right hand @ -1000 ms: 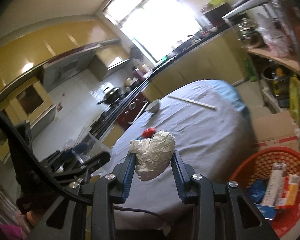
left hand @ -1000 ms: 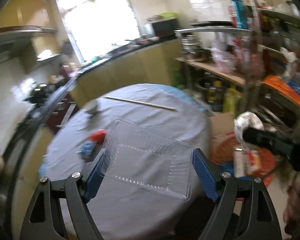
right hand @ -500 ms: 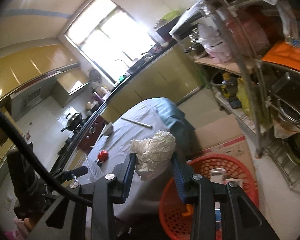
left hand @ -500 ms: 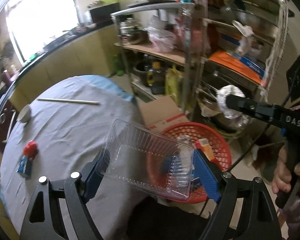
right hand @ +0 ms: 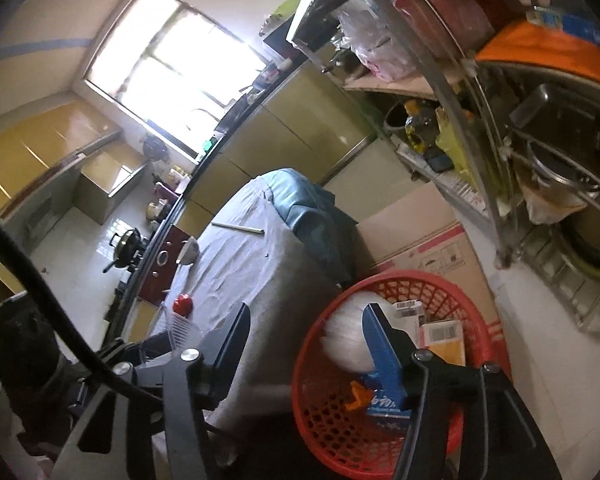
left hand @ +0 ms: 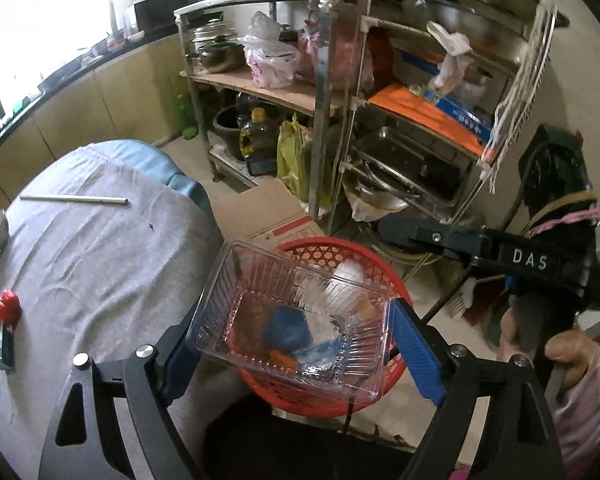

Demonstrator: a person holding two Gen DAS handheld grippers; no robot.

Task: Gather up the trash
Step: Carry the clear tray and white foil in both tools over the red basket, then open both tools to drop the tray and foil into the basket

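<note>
basket (left hand: 384, 276) contents blurred behind clear tray (left hand: 292, 320), white wad (right hand: 346, 340) motion-blurred

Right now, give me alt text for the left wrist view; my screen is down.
The left gripper clamps a clear plastic tray above the red basket of trash. The grey-clothed table lies left; the right gripper reaches in from the right.

Left wrist view looks down and forward from above the red basket (left hand: 342, 400), close over it, table (left hand: 100, 248) at left, metal shelving (left hand: 340, 120) behind. Right wrist view, tilted, looks from close above the same basket (right hand: 312, 364). Both share basket, table (right hand: 252, 264), shelving (right hand: 460, 120) and cardboard box (left hand: 268, 212).
</note>
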